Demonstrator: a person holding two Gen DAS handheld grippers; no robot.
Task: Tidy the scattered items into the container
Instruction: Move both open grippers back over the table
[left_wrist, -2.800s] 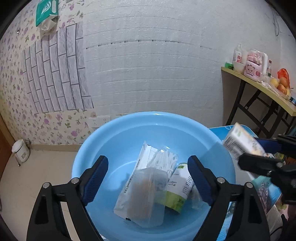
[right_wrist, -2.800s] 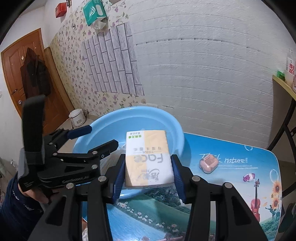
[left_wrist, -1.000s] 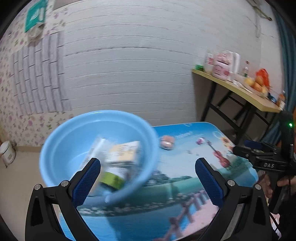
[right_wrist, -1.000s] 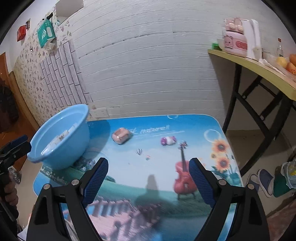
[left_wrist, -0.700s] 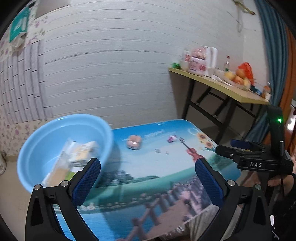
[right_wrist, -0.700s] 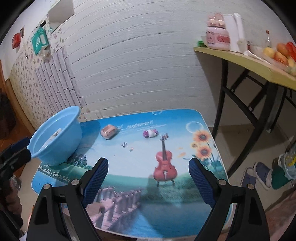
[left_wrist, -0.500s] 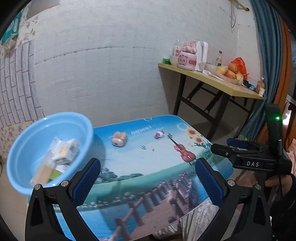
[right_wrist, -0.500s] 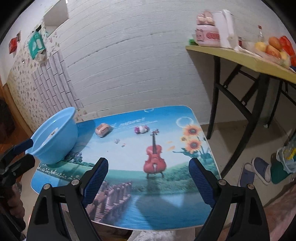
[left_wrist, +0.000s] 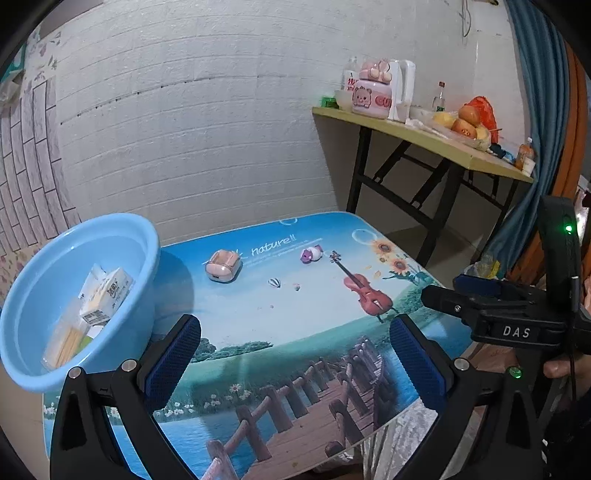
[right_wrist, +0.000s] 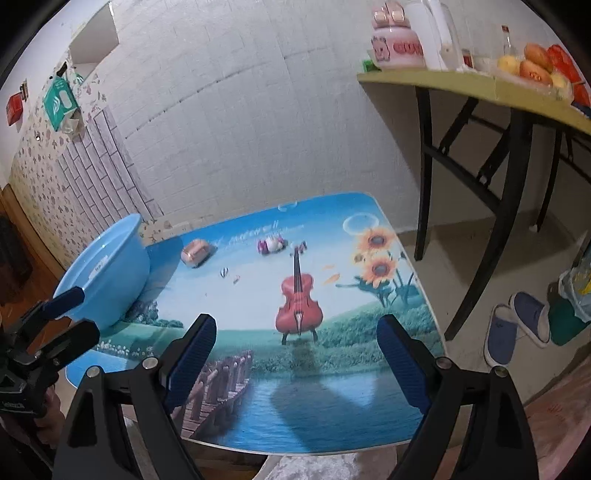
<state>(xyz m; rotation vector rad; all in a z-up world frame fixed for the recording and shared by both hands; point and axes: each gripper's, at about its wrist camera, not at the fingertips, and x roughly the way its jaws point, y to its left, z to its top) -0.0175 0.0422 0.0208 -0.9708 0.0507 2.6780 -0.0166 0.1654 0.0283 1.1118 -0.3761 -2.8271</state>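
A light blue basin (left_wrist: 147, 236) (right_wrist: 110, 273) stands on the left end of the picture-printed table (left_wrist: 295, 354) (right_wrist: 325, 384). Inside it lie a tissue pack (left_wrist: 107, 291) and several other packets. Two items rest on the far part of the table: a pink case (left_wrist: 222, 265) (right_wrist: 195, 252) and a small purple-and-white toy (left_wrist: 311, 254) (right_wrist: 271, 245). My left gripper (left_wrist: 295, 354) hangs open above the table's near edge with nothing between its fingers. My right gripper (right_wrist: 295, 349) is also open and empty over the near edge; its side shows at the right in the left wrist view.
A yellow folding table (left_wrist: 424, 136) (right_wrist: 480, 88) with a pink appliance, bottles and fruit stands at the right by the white brick wall. Slippers (right_wrist: 517, 332) lie on the floor beneath it. A blue curtain (left_wrist: 535, 147) hangs at far right.
Both grippers have pulled back from the basin toward the table's near edge, so more of the table shows. The right gripper let go of the tissue pack, which now lies in the basin.
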